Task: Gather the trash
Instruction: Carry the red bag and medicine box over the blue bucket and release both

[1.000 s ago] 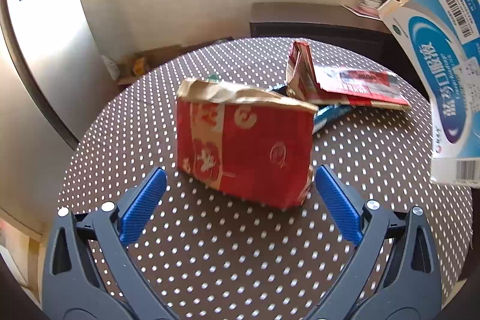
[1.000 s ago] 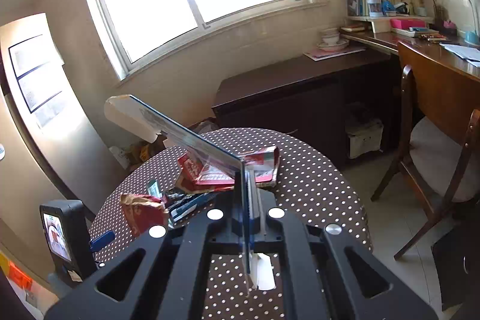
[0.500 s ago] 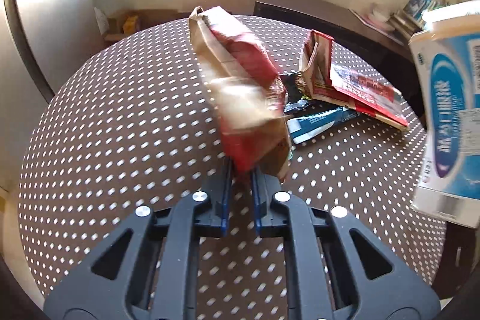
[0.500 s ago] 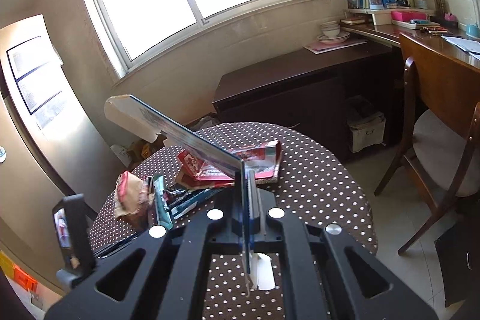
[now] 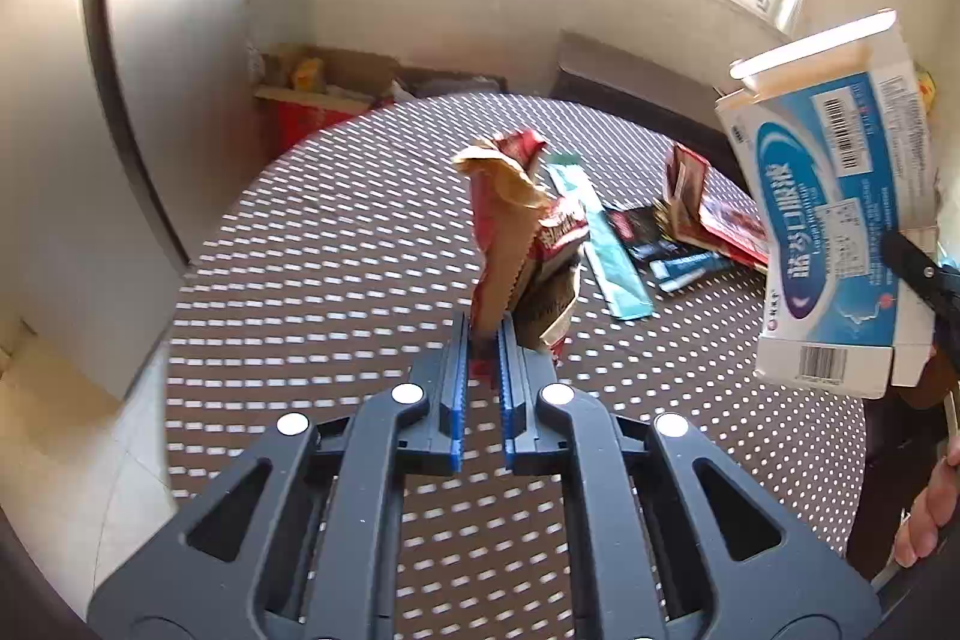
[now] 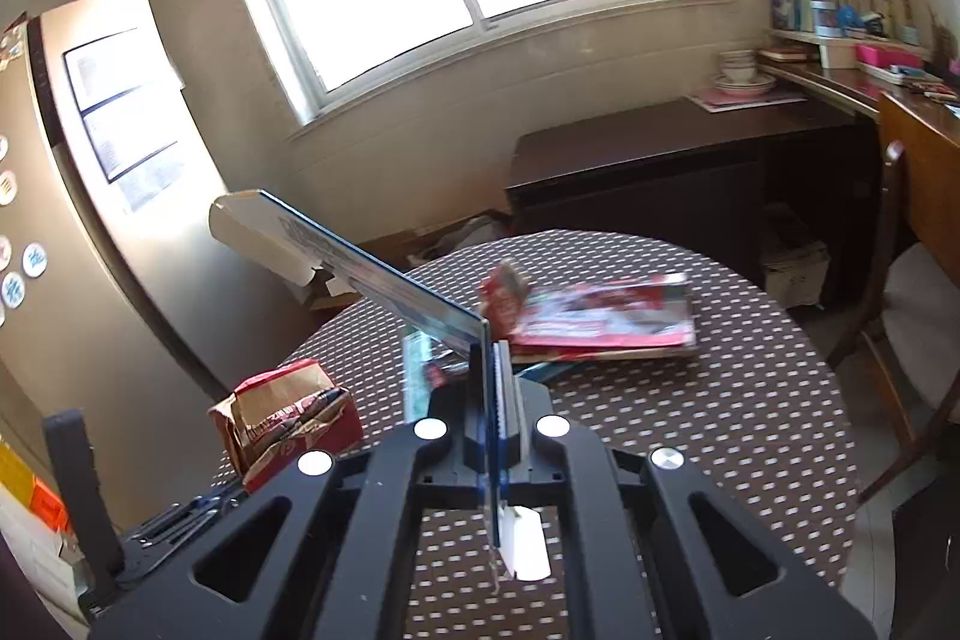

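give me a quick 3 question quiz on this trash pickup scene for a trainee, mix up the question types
1. True or false: the left gripper is shut on the red paper bag.
2. Multiple choice: what does the right gripper hold? A) a teal wrapper B) a flattened blue and white box C) nothing
3. Fill in: the trash not yet picked up lies on a round table with a ____ cloth.

Key: 1 true. 2 B. 3 dotted; a teal wrapper and a flat red packet lie on it.
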`<state>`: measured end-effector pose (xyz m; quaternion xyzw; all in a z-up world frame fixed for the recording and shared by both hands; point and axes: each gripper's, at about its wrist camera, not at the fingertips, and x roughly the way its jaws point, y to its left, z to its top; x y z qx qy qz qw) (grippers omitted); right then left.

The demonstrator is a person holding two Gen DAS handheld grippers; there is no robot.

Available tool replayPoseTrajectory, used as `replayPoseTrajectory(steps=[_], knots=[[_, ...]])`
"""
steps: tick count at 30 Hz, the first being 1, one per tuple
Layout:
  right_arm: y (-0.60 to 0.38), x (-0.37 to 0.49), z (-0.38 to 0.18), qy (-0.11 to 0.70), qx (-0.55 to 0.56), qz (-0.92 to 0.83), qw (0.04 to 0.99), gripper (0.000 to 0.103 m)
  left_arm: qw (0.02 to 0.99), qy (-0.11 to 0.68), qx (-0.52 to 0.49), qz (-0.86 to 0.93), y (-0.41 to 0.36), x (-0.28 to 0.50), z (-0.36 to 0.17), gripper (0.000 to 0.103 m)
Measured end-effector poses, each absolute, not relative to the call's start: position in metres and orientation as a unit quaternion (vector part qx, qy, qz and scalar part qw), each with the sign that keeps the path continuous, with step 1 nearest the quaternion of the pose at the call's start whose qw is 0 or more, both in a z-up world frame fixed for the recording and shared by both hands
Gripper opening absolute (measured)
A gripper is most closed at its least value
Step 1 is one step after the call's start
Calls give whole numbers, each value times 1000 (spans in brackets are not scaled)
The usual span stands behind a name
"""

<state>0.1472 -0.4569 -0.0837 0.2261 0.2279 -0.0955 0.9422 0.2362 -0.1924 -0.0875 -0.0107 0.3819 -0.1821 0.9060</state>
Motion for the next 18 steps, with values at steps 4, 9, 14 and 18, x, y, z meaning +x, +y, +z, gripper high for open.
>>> replayPoseTrajectory(steps=[4,9,14,18], knots=[[-431,158,-78,230,214,-72,947,3,917,360,-23,-168,-163,223,-77,9],[-393,169,-67,229,195,-40,953,3,931,333,-31,-144,-117,209,-60,9],[-351,179,-57,229,168,5,959,3,941,315,-48,-110,-75,201,-54,9],[-310,190,-53,232,149,42,960,3,950,298,-49,-77,-45,192,-51,9]])
